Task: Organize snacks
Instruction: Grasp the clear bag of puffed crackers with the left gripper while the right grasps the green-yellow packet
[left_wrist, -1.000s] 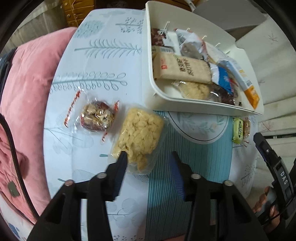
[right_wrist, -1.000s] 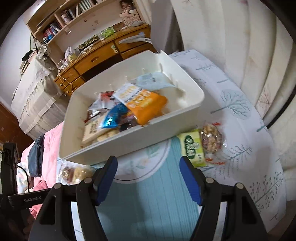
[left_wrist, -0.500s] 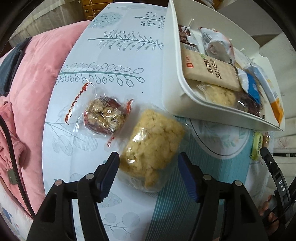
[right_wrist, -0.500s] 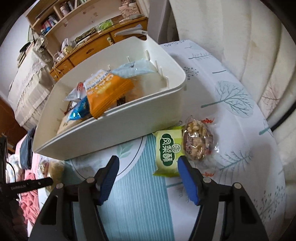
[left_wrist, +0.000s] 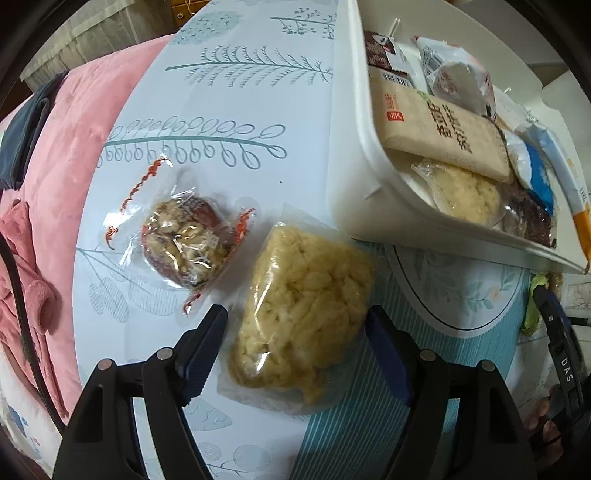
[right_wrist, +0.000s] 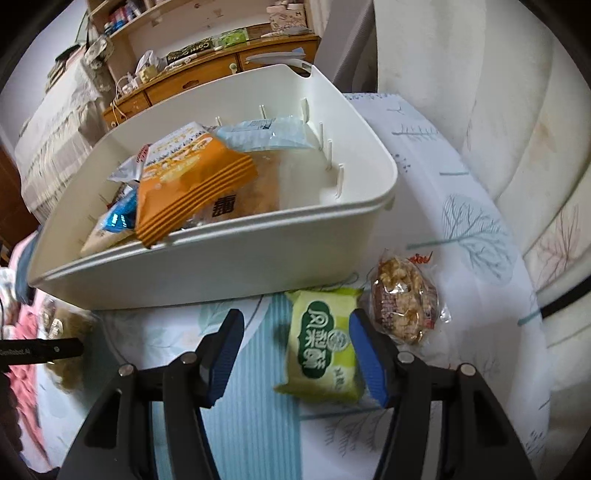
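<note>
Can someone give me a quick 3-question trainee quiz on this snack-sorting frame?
1. True or false: the left gripper has closed on the puffed rice cake packet.
2. Which packet lies between the right gripper's fingers? A) green pastry packet B) orange snack bag C) walnut cake packet
3. Fill in: the orange snack bag lies inside the white ____.

Key:
1. False; the jaws are open, straddling the packet on the table.
2. A
3. bin
</note>
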